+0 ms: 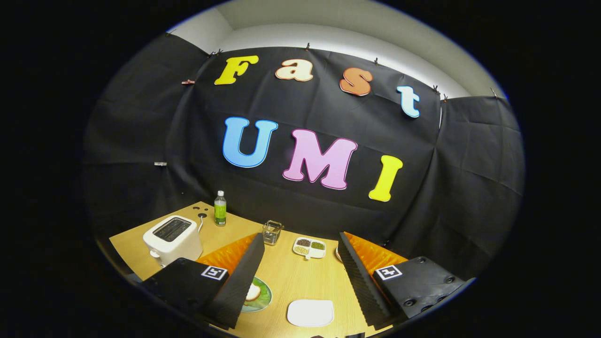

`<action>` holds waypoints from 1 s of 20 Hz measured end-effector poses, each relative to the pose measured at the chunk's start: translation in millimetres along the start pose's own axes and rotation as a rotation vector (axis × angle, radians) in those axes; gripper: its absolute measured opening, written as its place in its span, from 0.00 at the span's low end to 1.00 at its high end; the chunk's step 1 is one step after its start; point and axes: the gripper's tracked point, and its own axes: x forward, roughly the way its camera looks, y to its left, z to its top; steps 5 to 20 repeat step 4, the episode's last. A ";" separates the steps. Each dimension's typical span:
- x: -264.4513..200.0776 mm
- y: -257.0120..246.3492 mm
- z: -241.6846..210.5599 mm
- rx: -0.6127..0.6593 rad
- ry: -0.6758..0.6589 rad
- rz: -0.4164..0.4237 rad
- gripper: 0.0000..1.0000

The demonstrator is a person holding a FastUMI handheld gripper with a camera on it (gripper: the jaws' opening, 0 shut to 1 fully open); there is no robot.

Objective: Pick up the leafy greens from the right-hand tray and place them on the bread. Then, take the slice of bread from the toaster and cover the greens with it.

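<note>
Bread [252, 293] lay on a green-faced plate [263, 300] at about 8 o'clock from the gap of the hand-held gripper [300, 237], half tucked under the left finger, which cut off its near side. The jaws stood spread wide and held nothing, with bare tabletop [291, 277] between them. Leafy greens could not be picked out with any certainty: the green around the bread may have been leaves or only the plate's own colour, so the scene would fit greens waiting elsewhere as well as greens already laid by the bread.

At roughly 3 o'clock, a pale sliver of rim [337, 254] peeked out beside the right finger's inner edge. It was possibly the right-hand tray, but the finger hid nearly all of it and whatever it carried. A white toaster [171, 240] sat well apart at 9 to 10 o'clock, beyond the left finger, its long axis running away toward the booth wall. Its top slots read dark, and whether a slice stood in them was not to be told.

A divided dish [310, 247] of beans lay just beyond the fingertips at 12 o'clock, a small glass holder [272, 231] at 11, a green-labelled bottle [220, 208] farther off at 10, and a white plate [310, 312] at 6, between the fingers.
</note>
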 end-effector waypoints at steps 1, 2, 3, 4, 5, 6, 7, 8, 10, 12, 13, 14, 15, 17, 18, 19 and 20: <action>1.0 -0.9 -1.4 0.003 0.001 0.001 0.98; 1.5 -0.9 -2.8 0.007 0.008 0.003 0.98; 2.9 -1.1 -4.1 0.012 0.012 0.005 0.98; 3.3 -1.6 -3.8 0.015 0.010 0.003 0.98; 3.3 -1.6 -3.8 0.015 0.010 0.003 0.98; 3.3 -1.6 -3.8 0.015 0.010 0.003 0.98; 3.3 -1.6 -3.8 0.015 0.010 0.003 0.98; 3.3 -1.6 -3.8 0.015 0.010 0.003 0.98; 3.3 -1.6 -3.8 0.015 0.010 0.003 0.98; 3.3 -1.6 -3.8 0.015 0.010 0.003 0.98; 3.3 -1.6 -3.8 0.015 0.010 0.003 0.98; 3.3 -1.6 -3.8 0.015 0.010 0.003 0.98; 3.3 -1.6 -3.8 0.015 0.010 0.003 0.98; 3.3 -1.6 -3.8 0.015 0.010 0.003 0.98; 3.3 -1.6 -3.8 0.015 0.010 0.003 0.98; 3.3 -1.6 -3.8 0.015 0.010 0.003 0.98; 3.3 -1.6 -3.8 0.015 0.010 0.003 0.98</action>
